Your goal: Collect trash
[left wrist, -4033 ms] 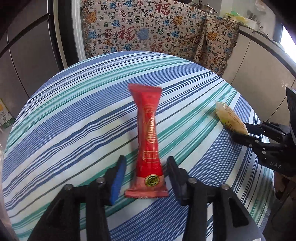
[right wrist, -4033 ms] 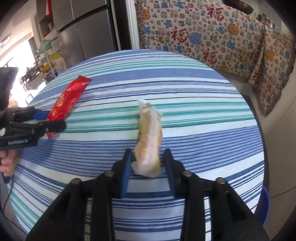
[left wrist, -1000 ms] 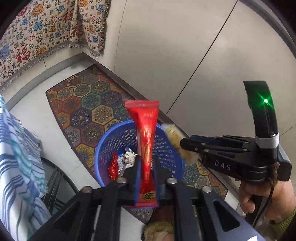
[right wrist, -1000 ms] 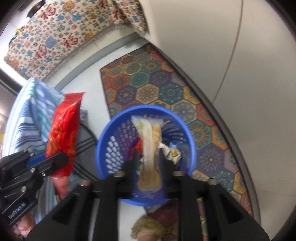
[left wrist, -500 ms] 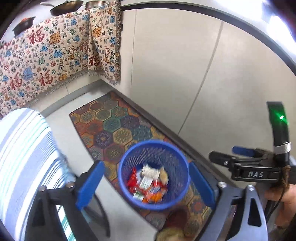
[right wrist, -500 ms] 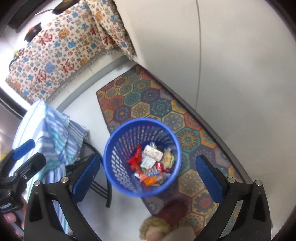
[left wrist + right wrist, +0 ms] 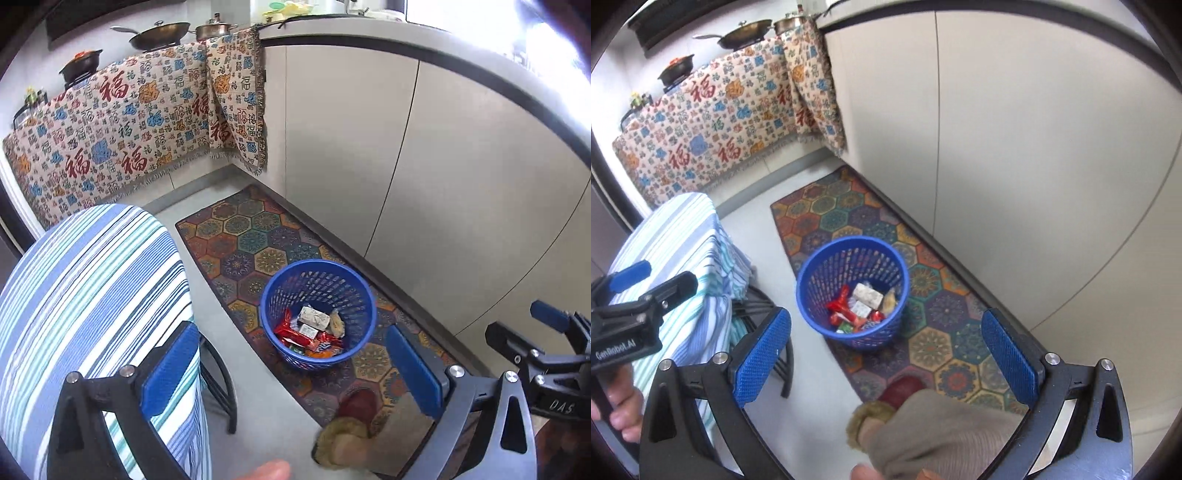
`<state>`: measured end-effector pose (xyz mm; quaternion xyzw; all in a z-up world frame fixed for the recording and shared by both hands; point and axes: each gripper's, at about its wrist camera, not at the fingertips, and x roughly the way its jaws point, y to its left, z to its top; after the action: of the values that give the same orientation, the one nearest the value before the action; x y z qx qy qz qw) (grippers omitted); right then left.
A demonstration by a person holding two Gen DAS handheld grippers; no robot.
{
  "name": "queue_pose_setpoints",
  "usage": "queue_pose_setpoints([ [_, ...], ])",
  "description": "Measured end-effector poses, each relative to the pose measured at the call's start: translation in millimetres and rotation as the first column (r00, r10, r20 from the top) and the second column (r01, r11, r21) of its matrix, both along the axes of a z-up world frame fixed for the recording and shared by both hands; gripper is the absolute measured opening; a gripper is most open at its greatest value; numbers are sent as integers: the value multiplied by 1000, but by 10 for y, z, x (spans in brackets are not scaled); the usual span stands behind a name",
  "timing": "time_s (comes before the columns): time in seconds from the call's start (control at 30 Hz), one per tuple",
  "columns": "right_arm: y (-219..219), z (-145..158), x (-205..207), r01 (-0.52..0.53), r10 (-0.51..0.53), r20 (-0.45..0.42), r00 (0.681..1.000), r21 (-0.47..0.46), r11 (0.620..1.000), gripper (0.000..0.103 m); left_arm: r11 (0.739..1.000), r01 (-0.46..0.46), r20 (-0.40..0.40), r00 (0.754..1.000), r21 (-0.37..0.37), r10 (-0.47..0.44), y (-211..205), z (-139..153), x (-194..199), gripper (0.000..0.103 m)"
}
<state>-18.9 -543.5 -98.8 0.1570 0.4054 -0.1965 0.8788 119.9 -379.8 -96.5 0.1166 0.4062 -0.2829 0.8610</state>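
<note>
A blue perforated trash basket stands on the patterned rug, also in the right wrist view. Several wrappers lie inside, among them a red wrapper and a pale yellow packet; the red wrapper and yellow packet show in the right wrist view too. My left gripper is open wide and empty, high above the basket. My right gripper is open wide and empty above the basket. It also shows at the right edge of the left wrist view.
The round table with a striped blue cloth is at the left, with its dark metal legs below. Grey cabinet doors run along the right. A patterned cloth hangs at the back. My slippered foot is on the rug.
A second ago each gripper held a wrapper over the basket. Both opened and the wrappers fell in. Both grippers have since risen and tilted up, so the basket looks smaller.
</note>
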Motion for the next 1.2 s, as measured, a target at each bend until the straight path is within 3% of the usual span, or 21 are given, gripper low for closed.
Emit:
queue_pose_setpoints([
  [0.13, 105, 132, -123, 0, 0, 20, 1000, -19, 1000, 103, 998, -26, 44, 999, 61, 24, 17, 86, -105, 103],
  [0.37, 229, 216, -177, -38, 38, 15, 999, -11, 999, 103, 999, 3, 9, 1000, 40, -4, 133, 164, -138, 103],
  [1.2, 313, 216, -137, -55, 55, -5, 998, 0, 998, 103, 998, -6, 2, 1000, 57, 6, 127, 92, -65, 103],
])
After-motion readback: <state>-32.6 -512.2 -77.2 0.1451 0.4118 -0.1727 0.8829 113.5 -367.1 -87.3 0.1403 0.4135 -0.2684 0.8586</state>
